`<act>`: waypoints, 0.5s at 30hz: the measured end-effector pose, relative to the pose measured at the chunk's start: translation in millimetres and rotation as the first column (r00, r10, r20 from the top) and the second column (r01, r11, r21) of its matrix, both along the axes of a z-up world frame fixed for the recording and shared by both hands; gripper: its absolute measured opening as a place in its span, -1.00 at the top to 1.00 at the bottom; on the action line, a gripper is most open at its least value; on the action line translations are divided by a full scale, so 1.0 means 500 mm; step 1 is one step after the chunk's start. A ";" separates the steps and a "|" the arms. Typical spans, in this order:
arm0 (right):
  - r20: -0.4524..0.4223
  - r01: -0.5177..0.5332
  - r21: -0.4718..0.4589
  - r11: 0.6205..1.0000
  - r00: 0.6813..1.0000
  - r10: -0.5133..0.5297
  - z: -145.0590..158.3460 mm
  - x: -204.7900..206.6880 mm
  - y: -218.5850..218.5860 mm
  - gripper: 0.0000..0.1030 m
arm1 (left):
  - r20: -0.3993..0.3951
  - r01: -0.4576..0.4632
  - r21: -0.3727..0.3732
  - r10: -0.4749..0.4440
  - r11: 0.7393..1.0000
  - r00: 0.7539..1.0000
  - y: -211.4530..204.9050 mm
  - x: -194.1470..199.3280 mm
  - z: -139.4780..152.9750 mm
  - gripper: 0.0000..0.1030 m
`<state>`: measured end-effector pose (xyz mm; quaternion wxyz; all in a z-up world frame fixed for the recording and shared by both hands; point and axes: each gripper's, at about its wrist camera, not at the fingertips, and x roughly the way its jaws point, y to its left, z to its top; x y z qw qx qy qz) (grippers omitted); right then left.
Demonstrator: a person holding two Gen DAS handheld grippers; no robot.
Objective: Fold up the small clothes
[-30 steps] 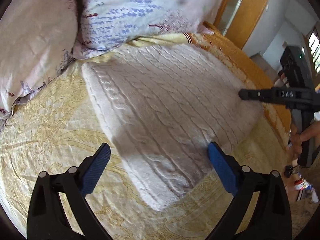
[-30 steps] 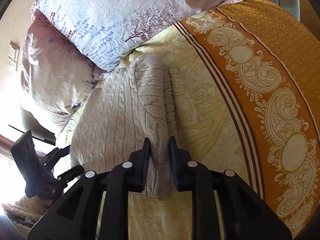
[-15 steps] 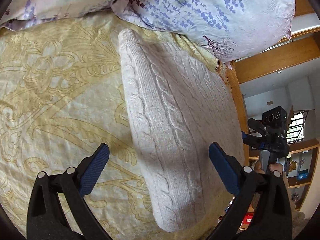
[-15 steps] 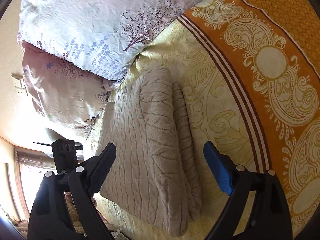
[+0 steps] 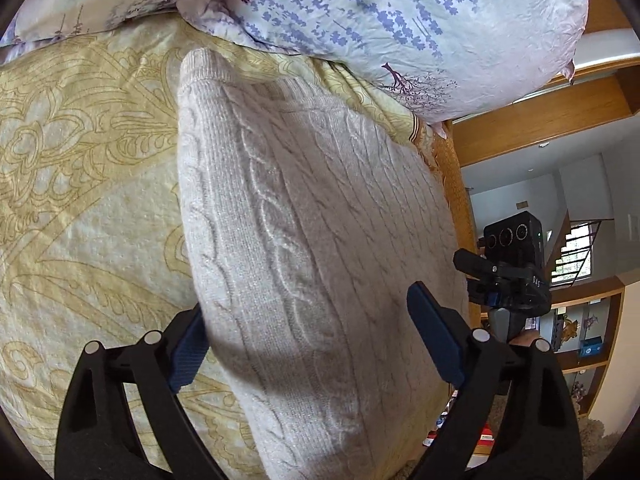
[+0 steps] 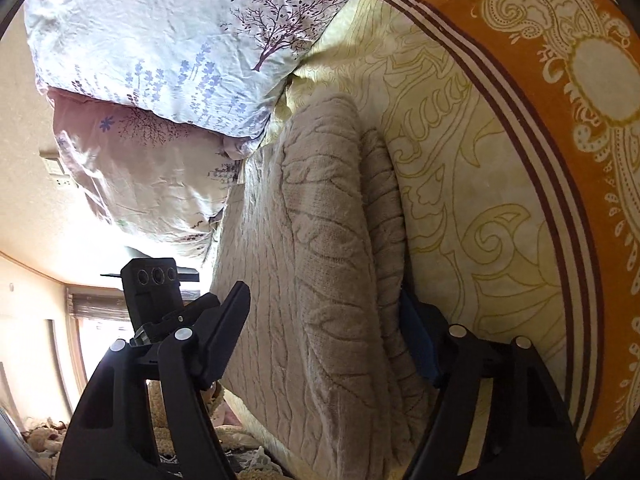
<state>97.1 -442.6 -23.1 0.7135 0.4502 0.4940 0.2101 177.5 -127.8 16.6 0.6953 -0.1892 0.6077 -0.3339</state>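
A folded cream cable-knit sweater (image 5: 304,248) lies on the yellow patterned bedspread (image 5: 80,208). My left gripper (image 5: 308,344) is open, its blue pads on either side of the sweater's near end, one pad partly under the edge. In the right wrist view the sweater (image 6: 320,280) shows stacked layers. My right gripper (image 6: 324,332) is open and straddles its near end, one finger low against the folded side. Each gripper shows in the other's view, the right one (image 5: 504,276) and the left one (image 6: 160,296).
Floral pillows (image 5: 380,20) press against the sweater's far end, also in the right wrist view (image 6: 168,52). An orange patterned border (image 6: 560,100) runs along the bed edge. Beyond the edge are a wooden frame, shelves (image 5: 588,344) and floor clutter.
The right gripper let go of the sweater's folded edge and opened wide. Both grippers dropped lower and closed in on the sweater's near ends, now straddling it.
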 end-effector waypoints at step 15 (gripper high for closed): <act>0.014 0.080 0.157 0.984 0.996 -0.083 -0.014 -0.017 0.015 0.37 | -0.029 -0.078 -0.118 0.075 0.990 0.997 0.060 0.004 -0.004 0.29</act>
